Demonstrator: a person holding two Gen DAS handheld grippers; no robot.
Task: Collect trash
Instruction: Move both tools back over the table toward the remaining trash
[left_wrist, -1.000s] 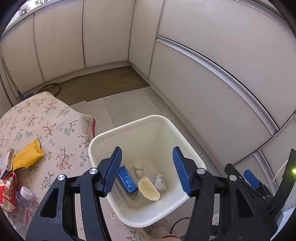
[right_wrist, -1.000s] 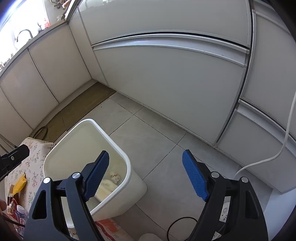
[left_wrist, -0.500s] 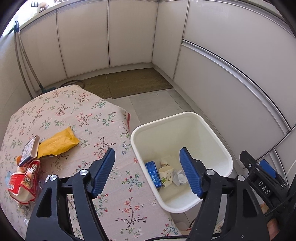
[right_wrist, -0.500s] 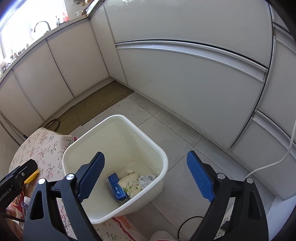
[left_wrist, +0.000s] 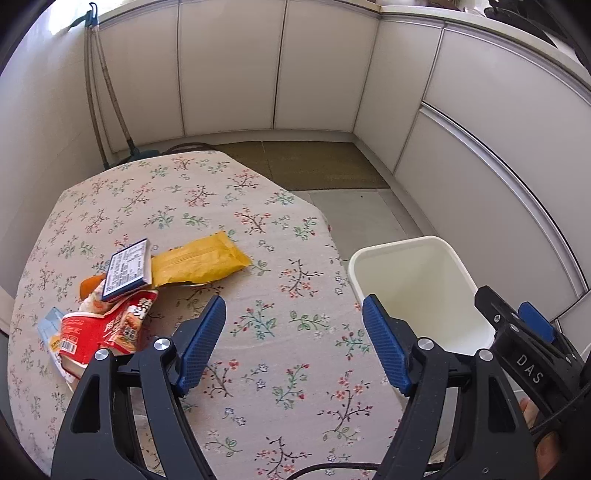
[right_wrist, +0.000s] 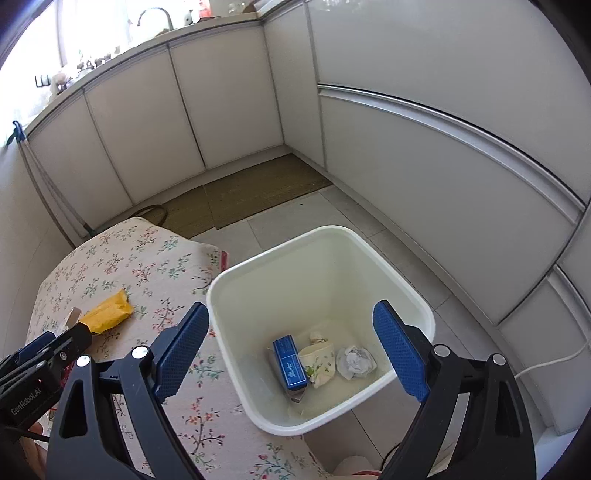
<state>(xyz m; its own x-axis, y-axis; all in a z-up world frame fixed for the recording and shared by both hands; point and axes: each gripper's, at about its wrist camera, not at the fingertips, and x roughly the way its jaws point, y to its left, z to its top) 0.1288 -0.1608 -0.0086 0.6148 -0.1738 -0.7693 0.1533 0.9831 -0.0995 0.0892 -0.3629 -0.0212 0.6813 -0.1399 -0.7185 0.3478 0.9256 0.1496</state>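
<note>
While the left tongs (left_wrist: 291, 343) hang spread and empty, jaws just widened, over the floral-clothed desk (left_wrist: 258, 229), the yellow padded envelope (left_wrist: 199, 262) and red snack wrapper (left_wrist: 107, 332) wait there. Right tongs (right_wrist: 291, 350), likewise spread and empty, frame the white plastic bin (right_wrist: 402, 288) holding dropped scraps.

White cabinets (right_wrist: 229, 107) line the tiled floor (right_wrist: 373, 236), brown mat (left_wrist: 317, 166) alongside

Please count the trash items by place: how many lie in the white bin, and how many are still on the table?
In the white bin: 4 (blue box, paper cup, crumpled paper, small scrap)
On the table: at least 3 (yellow packet, small box, red wrapper)
Total: at least 7
</note>
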